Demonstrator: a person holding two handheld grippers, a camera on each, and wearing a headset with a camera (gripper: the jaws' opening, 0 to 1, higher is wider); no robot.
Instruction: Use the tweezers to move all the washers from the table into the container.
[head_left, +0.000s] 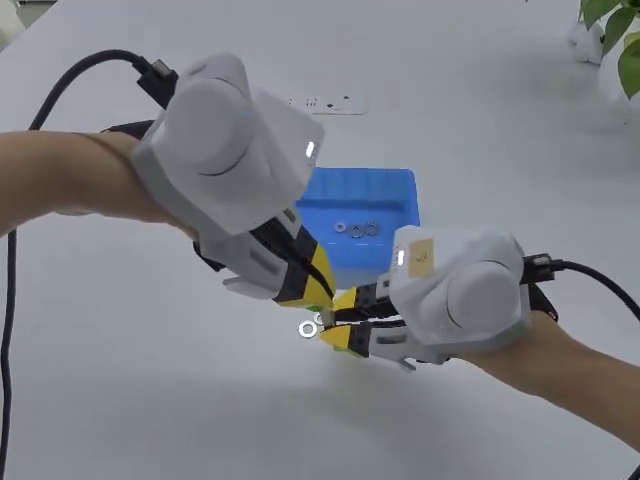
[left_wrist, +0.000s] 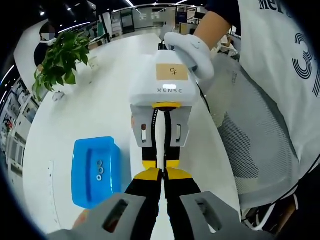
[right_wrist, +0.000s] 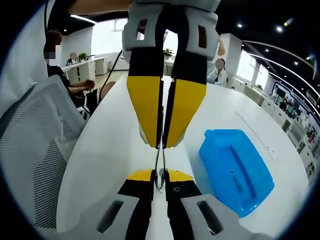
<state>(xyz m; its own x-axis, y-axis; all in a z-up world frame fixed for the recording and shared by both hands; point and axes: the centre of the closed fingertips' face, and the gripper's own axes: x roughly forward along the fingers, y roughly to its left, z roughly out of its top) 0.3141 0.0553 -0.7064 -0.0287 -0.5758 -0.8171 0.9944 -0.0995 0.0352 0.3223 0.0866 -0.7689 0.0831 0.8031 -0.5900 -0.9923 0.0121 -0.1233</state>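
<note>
washers here are small flat silver rings: one loose washer lies on the white table just in front of the blue container, and three more washers sit in a short row on the container's sunken floor. the left gripper and the right gripper meet tip to tip just in front of the container, close over the loose washer, and their white bodies cover the container's near edge in the head view. the right gripper view makes plain what the head view barely hints at: the thin metal tweezers run between the two pairs of yellow-tipped jaws. one end is pinched in the right gripper's jaws, which are drawn together to a slit. the other end sits between the left gripper's jaws, closed on it just as narrowly. the tweezers' arms lie close together, and i cannot tell whether their tips hold anything. the left gripper view faces the right gripper head-on, with the container off to one side and its three washers showing as dots; the tweezers are hard to make out there. beyond the container lie a white power strip and a leafy plant, and a grey mesh chair stands well apart from the container at the table's edge.
</note>
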